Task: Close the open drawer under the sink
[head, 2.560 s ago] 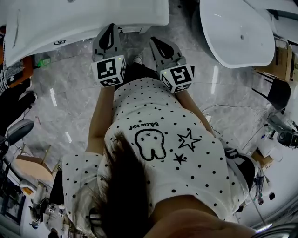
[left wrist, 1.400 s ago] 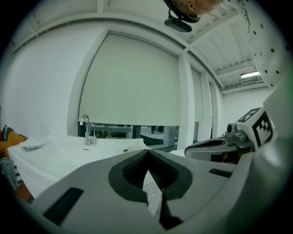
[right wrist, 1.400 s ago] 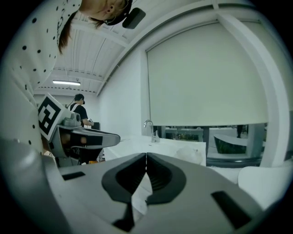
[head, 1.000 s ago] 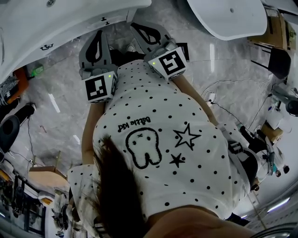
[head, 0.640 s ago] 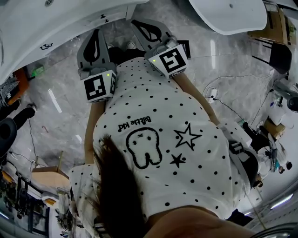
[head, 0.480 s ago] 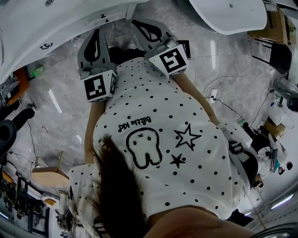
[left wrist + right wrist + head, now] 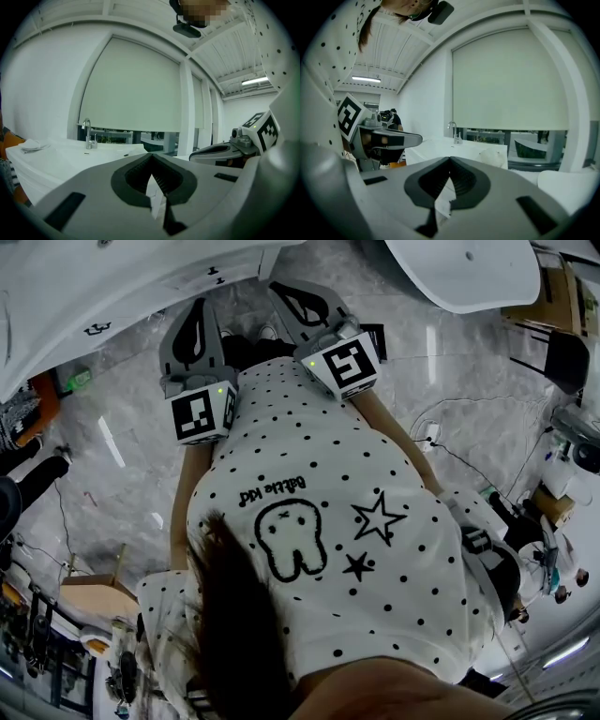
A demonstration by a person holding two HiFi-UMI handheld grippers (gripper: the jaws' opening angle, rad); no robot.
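The head view looks down over the person's dotted white shirt (image 7: 319, 521). My left gripper (image 7: 198, 306) and right gripper (image 7: 281, 287) reach side by side toward the underside edge of the white sink vanity (image 7: 112, 277). No drawer front can be made out in any view. In the left gripper view my left gripper (image 7: 151, 155) has its jaws meeting at the tips with nothing between them. My right gripper (image 7: 450, 160) is likewise shut and empty. The basin top with its chrome faucet (image 7: 86, 136) lies ahead of both.
A white tub-like basin (image 7: 459, 273) stands at the upper right. Cables (image 7: 450, 451) trail over the grey marble floor (image 7: 122, 474). Equipment clutter (image 7: 56, 615) lines the lower left and right edges. An orange object (image 7: 42, 390) sits by the vanity's left end.
Since the earliest frame both grippers have drawn closer to the vanity's edge. Over the last second nothing has visibly moved.
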